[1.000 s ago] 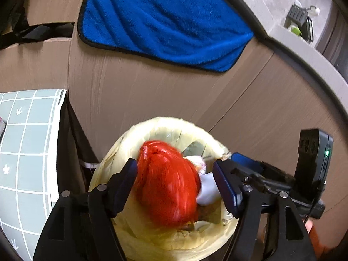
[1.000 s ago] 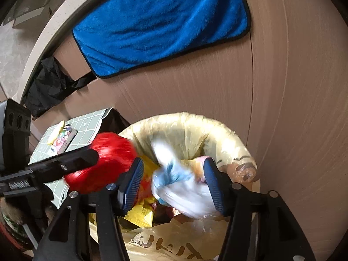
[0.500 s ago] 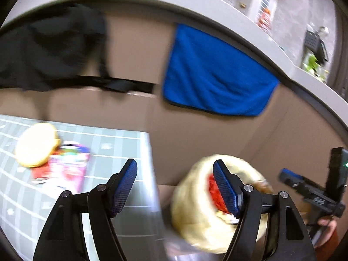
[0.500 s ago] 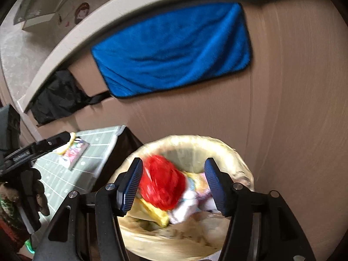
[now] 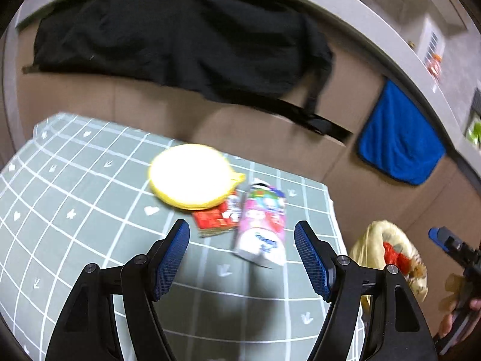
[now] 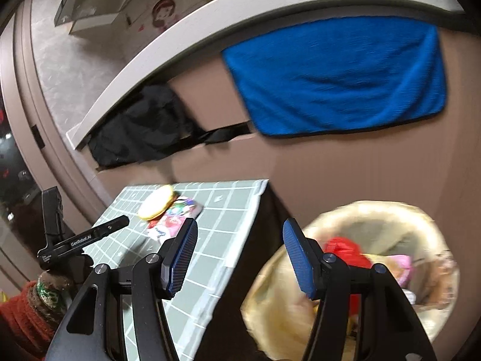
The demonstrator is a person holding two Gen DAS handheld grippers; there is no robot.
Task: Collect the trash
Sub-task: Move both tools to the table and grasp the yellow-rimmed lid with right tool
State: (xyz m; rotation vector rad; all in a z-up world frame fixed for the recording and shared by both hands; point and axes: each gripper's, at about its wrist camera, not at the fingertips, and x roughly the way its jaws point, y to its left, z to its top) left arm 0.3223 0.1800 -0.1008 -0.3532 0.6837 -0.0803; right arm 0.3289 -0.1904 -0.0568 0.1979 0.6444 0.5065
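My left gripper (image 5: 242, 258) is open and empty above a green checked tablecloth (image 5: 75, 225). Just ahead of it lie a pink and white packet (image 5: 261, 228), a red wrapper (image 5: 215, 219) and a round yellow lid (image 5: 191, 176). My right gripper (image 6: 240, 258) is open and empty, between the table edge and a bin with a yellowish liner (image 6: 360, 219). The bin holds a red bag (image 6: 345, 249) and other trash. The bin also shows in the left wrist view (image 5: 372, 240), to the right of the table. The left gripper shows in the right wrist view (image 6: 87, 237).
A brown cabinet front (image 6: 330, 168) stands behind the table and bin. A blue towel (image 6: 336, 75) and a black cloth (image 5: 180, 39) hang over its top edge. The tablecloth's right edge (image 6: 240, 240) drops beside the bin.
Both grippers let go of their trash into the bin, the red bag and a white piece. The left gripper swung left over the table. The right gripper rose and turned left.
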